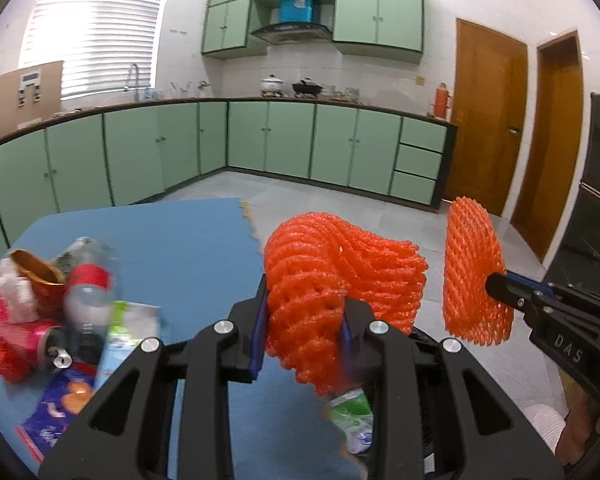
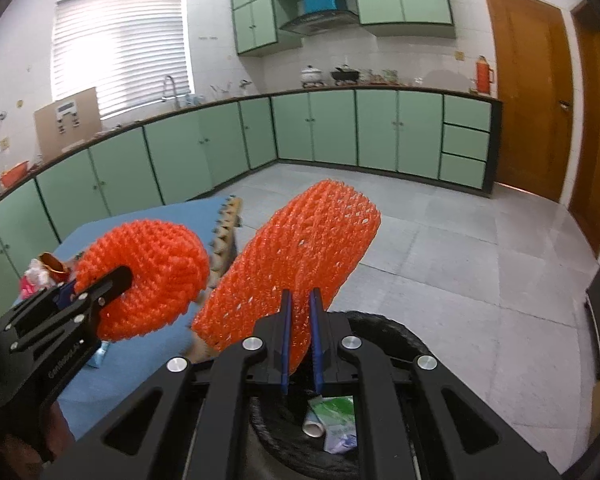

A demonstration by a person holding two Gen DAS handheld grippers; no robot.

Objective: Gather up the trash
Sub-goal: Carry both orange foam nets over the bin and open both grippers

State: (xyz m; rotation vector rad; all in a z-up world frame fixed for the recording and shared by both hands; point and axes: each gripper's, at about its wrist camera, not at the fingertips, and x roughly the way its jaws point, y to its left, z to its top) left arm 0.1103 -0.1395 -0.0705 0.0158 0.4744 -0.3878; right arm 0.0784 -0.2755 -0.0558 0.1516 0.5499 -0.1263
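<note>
Both wrist views close behind their tools, facing green cabinets, shared

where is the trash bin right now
The black bin sits on the floor just past the blue mat's edge, directly under the right gripper; in the right wrist view its rim curves behind the fingers.
</note>
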